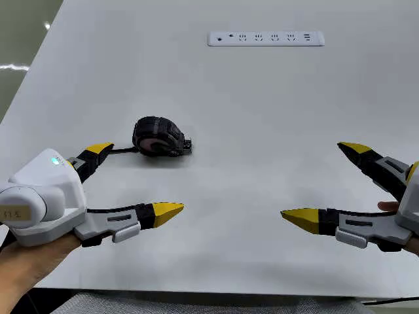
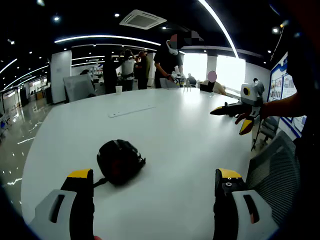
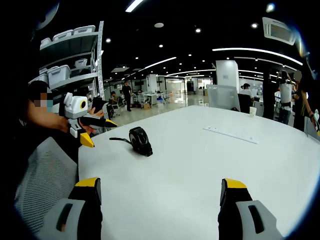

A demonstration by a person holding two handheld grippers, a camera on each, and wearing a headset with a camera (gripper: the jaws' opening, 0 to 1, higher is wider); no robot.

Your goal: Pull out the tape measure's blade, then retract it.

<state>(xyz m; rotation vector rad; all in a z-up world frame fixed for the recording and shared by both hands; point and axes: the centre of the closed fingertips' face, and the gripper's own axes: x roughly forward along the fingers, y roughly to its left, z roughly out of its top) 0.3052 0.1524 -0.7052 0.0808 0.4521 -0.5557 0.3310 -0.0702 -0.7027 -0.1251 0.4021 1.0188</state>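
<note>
Spanning the workspace: one white table (image 1: 262, 131), matte, with a rounded edge in both gripper views. Beside it in the left gripper view, one grey mesh chair (image 2: 276, 170); in the right gripper view, shelving (image 3: 75, 55) stacked with pale bins along the room's edge, and people standing far off. Item, left gripper (image 1: 143, 176): white body, black jaws with yellow tips, held in a hand (image 1: 26, 261) at the near left of the table; jaws spread wide, nothing between them, tips above the tabletop. Item, right gripper (image 1: 311, 179): same build, held at the near right, jaws likewise spread wide and holding nothing; well apart from the left gripper, the two facing each other across bare table. Item, white power strip (image 1: 266, 38): flat on the table at the far side, with a row of sockets. Item, tape measure (image 1: 158, 137): black case with a reddish round face, resting on the table left of centre, just beyond the left gripper's jaw tips and touching neither gripper; in the left gripper view it sits ahead, between the two jaws and nearer the left one. Item, thin black strap (image 1: 123, 150): runs from the case toward the left gripper's farther jaw tip; whether they touch cannot be told.
</note>
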